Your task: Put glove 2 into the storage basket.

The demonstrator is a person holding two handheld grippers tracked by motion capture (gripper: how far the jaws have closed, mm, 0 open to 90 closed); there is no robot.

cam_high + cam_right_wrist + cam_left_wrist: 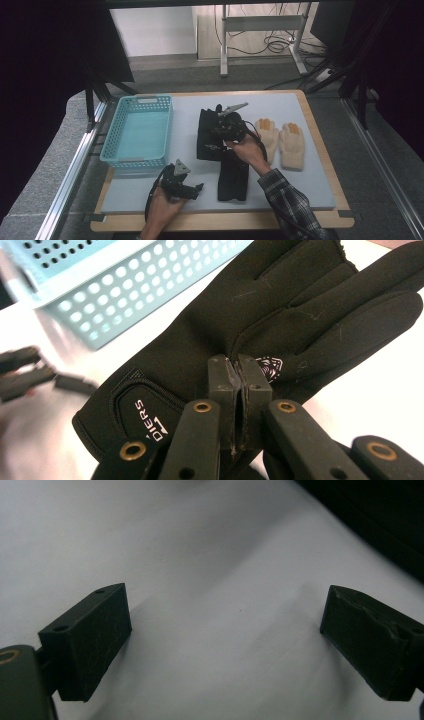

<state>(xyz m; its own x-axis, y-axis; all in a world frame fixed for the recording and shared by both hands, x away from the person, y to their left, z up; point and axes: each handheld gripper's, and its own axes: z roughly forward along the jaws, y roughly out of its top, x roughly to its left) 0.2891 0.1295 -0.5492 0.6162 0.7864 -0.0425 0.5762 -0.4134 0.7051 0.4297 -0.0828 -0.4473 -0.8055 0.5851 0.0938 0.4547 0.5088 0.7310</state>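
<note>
My right gripper [237, 375] is shut, its two pads pressed together on a pinch of fabric at the back of a black glove [200, 355] with white lettering near the cuff. From above, that gripper [226, 131] is over the black glove [206, 136] at the middle of the mat. A second black glove [233, 181] lies nearer the front edge. My left gripper [194, 190] rests low over the front of the mat, to the left of that second glove. Its jaws [225, 640] stand wide open with only bare mat between them.
A light blue perforated basket [140, 131] stands empty on the left of the grey mat [310, 175]; its wall [125, 290] is close behind the held glove. Two cream gloves with orange fingertips [267, 136] [292, 146] lie to the right. A wooden table edge [225, 220] frames the mat.
</note>
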